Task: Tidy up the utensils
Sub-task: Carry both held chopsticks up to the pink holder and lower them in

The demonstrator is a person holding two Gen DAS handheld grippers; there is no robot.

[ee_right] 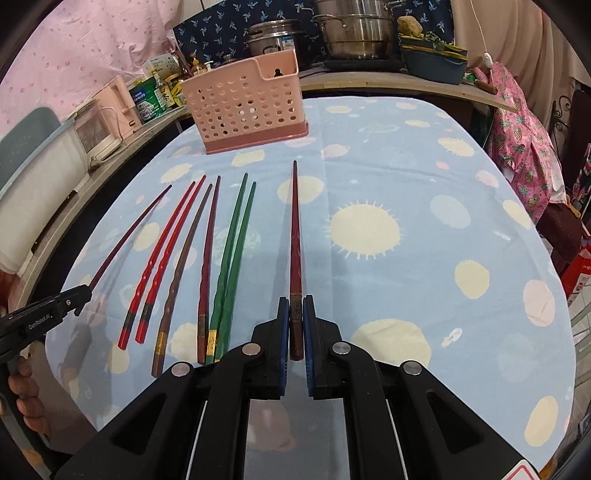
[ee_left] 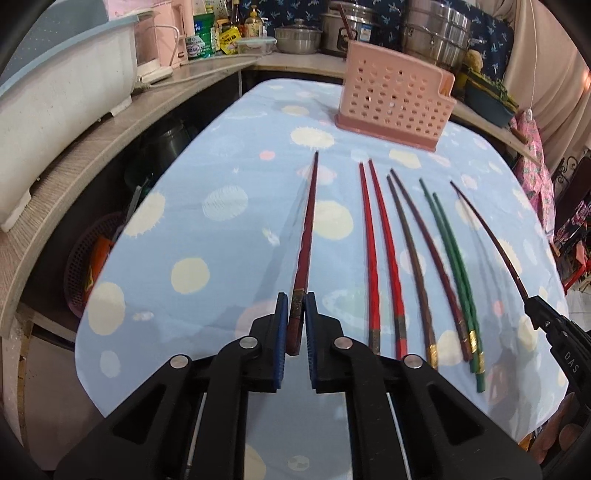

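Observation:
My left gripper (ee_left: 295, 299) is shut on the thick end of a dark red chopstick (ee_left: 306, 236) that points toward the pink perforated utensil holder (ee_left: 395, 98). My right gripper (ee_right: 295, 301) is shut on another dark red chopstick (ee_right: 294, 229). Between them on the blue cloth lie a red pair (ee_left: 380, 251), a brown pair (ee_left: 421, 258) and a green pair (ee_left: 452, 262). The holder (ee_right: 247, 99) stands at the far side of the table. Each gripper shows in the other's view, the right one (ee_left: 532, 301) and the left one (ee_right: 83, 291), each with its chopstick.
Blue cloth with sun and planet prints (ee_right: 406, 221) covers the table. A counter behind holds steel pots (ee_left: 436, 29), bottles (ee_left: 201, 35) and a white tub (ee_left: 55, 110). A red basket (ee_left: 86, 266) sits under the left shelf. Pink patterned cloth (ee_right: 517, 140) hangs at the right.

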